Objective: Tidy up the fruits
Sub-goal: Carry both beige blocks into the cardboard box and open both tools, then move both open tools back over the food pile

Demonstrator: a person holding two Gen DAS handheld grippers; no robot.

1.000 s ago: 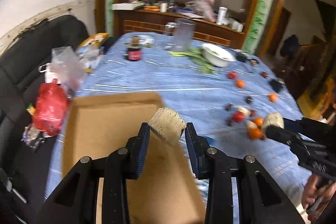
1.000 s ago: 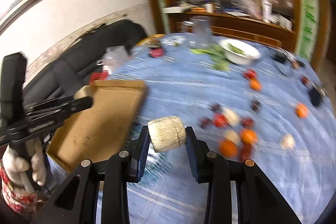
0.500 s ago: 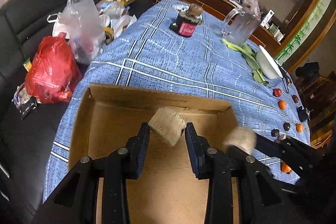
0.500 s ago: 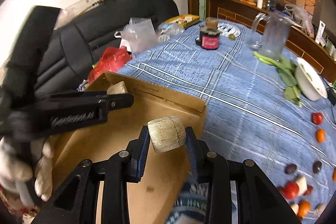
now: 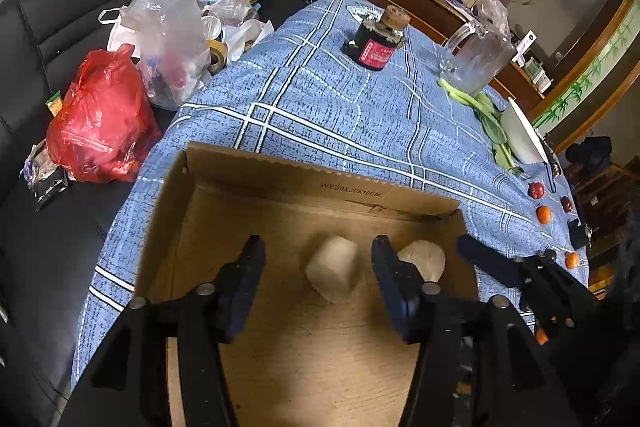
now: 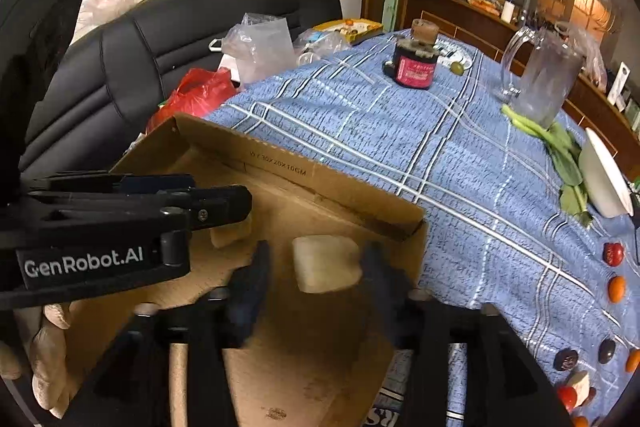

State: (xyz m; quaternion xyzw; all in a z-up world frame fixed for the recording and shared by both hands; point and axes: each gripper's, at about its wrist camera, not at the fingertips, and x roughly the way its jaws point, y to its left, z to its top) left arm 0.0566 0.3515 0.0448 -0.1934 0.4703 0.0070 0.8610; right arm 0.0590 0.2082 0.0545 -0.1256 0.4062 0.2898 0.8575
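On the blue worktop (image 5: 340, 115) our box (image 5: 280, 179) has two pale pieces (image 5: 334, 273); both grippers, left gripper (image 5: 318, 269) and right gripper (image 6: 316, 269), are opening, gripping nothing. Many fruits (image 6: 614, 269) wait outside.

We hold both grippers tilted downward side by side — the left gripper (image 5: 318, 283) and the right gripper (image 6: 316, 279) each with jaws opening, fingers (image 5: 244, 283) apart and pressing on nothing — while our gloved left hand (image 6: 44, 355) grips its handle.
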